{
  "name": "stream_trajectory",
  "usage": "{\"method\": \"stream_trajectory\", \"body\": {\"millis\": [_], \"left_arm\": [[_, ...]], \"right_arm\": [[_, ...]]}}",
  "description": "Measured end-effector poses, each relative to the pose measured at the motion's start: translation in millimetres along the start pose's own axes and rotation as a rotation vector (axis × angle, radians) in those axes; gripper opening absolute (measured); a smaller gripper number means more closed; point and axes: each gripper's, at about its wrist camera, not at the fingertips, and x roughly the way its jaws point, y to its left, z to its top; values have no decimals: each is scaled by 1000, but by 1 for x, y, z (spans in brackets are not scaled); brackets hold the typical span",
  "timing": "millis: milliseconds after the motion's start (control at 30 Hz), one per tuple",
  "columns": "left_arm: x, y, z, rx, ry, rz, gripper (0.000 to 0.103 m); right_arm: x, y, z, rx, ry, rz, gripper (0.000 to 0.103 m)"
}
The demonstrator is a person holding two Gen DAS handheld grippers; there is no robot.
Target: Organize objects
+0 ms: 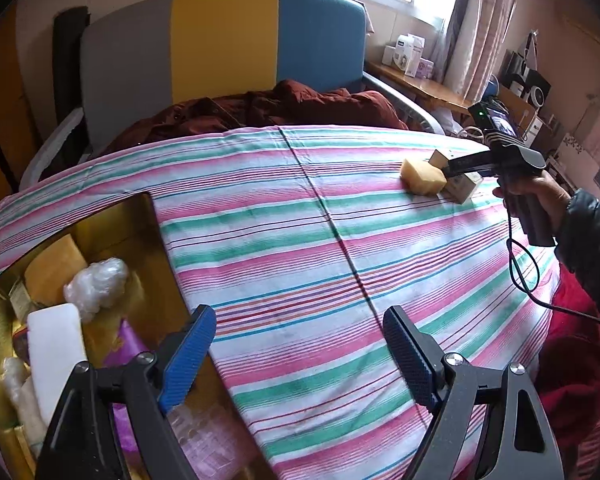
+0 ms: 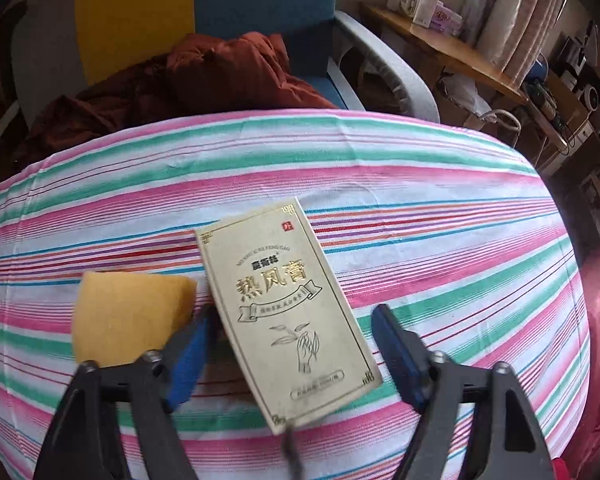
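One wide cloth striped in pink, green and white [image 1: 320,216] covers the whole work surface, with a crumpled rust-brown garment [image 1: 260,108] heaped at its far edge against a seat back panelled in grey, yellow and blue [image 1: 224,36]. At the near left corner of the cloth sits an open gold-lined box [image 1: 156,248], already holding a flat white block, a wad of clear crinkled plastic, a yellow piece and a purple packet.

The left gripper [image 1: 300,344] hangs over bare cloth just beside that box, its blue-padded jaws spread wide with nothing between them.

Toward the far right of the cloth lies a flat cream carton with gold printed characters and a hand-and-leaf drawing [image 2: 288,316], one corner tilted away. A yellow sponge wedge [image 2: 132,312] lies just beside the carton's left edge.

The right gripper [image 2: 292,344], held in a hand [image 1: 540,196] with a dark sleeve, straddles the carton's near half. Its left pad sits at the carton's left edge; the right pad stands clear of the other side, so the jaws are parted, not pinching.
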Motion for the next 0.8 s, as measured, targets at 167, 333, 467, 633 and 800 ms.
{"method": "stream_trajectory", "body": {"millis": [167,333,467,633,800], "left_arm": [[12,-10,10,21,11,-18,86],[32,-27,26,43,35,-41,86],[53,-47,43,62,61,-63,86],[88,-79,70,76,98,-97,86],[129,-109,108,61,161,-162,89]], "right_arm": [[-19,3,-22,-33,8,-10,51],[-34,-16,-62,25,38,-34,51],[-33,-32,-73,90,39,-35,51],[-30,-29,-72,69,51,-70,52],[-26,-29,-72,72,79,-59,52]]}}
